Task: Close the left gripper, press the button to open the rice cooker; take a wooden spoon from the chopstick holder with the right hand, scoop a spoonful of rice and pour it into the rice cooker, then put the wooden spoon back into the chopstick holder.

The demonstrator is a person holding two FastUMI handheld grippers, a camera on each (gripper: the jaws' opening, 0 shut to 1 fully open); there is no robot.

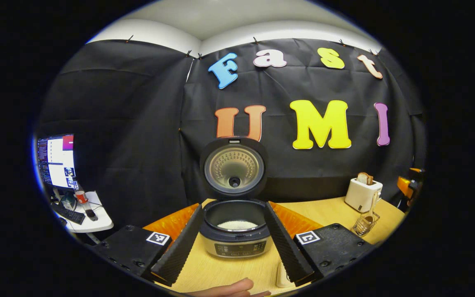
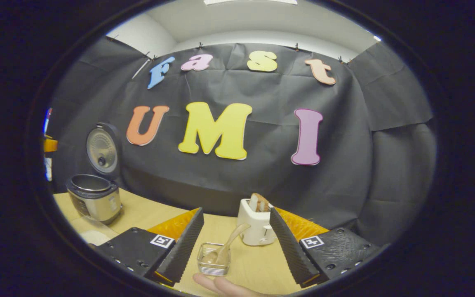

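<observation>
fingertips of a hand (image 1: 237,287) edge in at the bottom of the left gripper view, just below the left gripper (image 1: 232,243), whose fingers stand wide apart and hold nothing. between them on the wooden table (image 1: 229,272) sits the rice cooker (image 1: 235,231), lid swung up, white rice lying in its pot. off to the right, a toaster (image 1: 362,193) and the chopstick holder (image 1: 365,225) stand near each other. in the right gripper view another hand (image 2: 221,285) shows below the right gripper (image 2: 231,243), fingers also spread and empty. the wooden spoon (image 2: 226,247) leans in the chopstick holder between them, with the toaster just behind and the open cooker well to the left.
</observation>
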